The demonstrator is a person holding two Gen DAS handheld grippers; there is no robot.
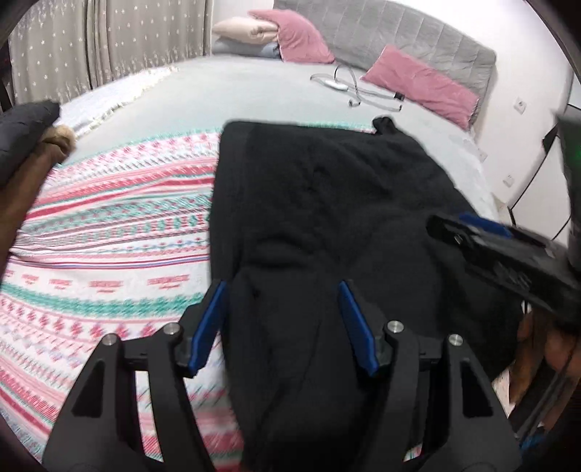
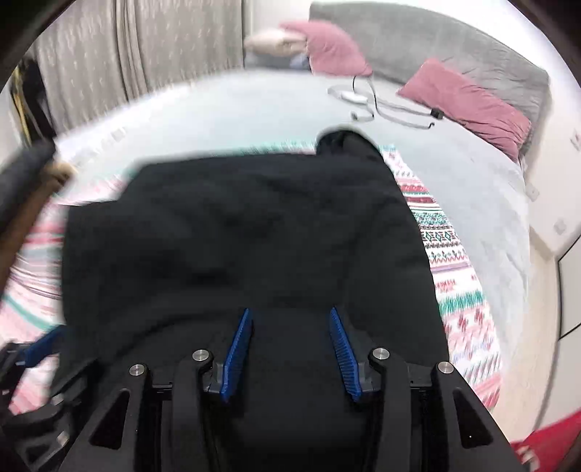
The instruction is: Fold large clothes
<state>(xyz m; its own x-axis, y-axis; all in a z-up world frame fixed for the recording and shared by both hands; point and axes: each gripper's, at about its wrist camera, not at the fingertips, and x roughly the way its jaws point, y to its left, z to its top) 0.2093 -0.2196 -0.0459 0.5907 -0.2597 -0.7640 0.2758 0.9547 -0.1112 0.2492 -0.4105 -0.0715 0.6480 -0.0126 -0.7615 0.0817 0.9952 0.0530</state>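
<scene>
Bedspread [image 1: 109, 225]; black garment [image 1: 326, 203] beneath jaws.

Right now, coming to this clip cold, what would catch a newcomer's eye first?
The black garment dominates, spread over the pink and teal patterned blanket at the near end of the bed. Both sets of tongs, left tongs and right tongs, hang open just above it, gripping nothing. Farther back, pink pillows lean on the grey headboard, with a tangled cable lying nearby.

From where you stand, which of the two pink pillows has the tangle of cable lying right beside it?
The long pink pillow on the right, leaning on the grey headboard; the cable lies just left of it. The other pink pillow sits upright farther back, beside a beige pillow.
</scene>
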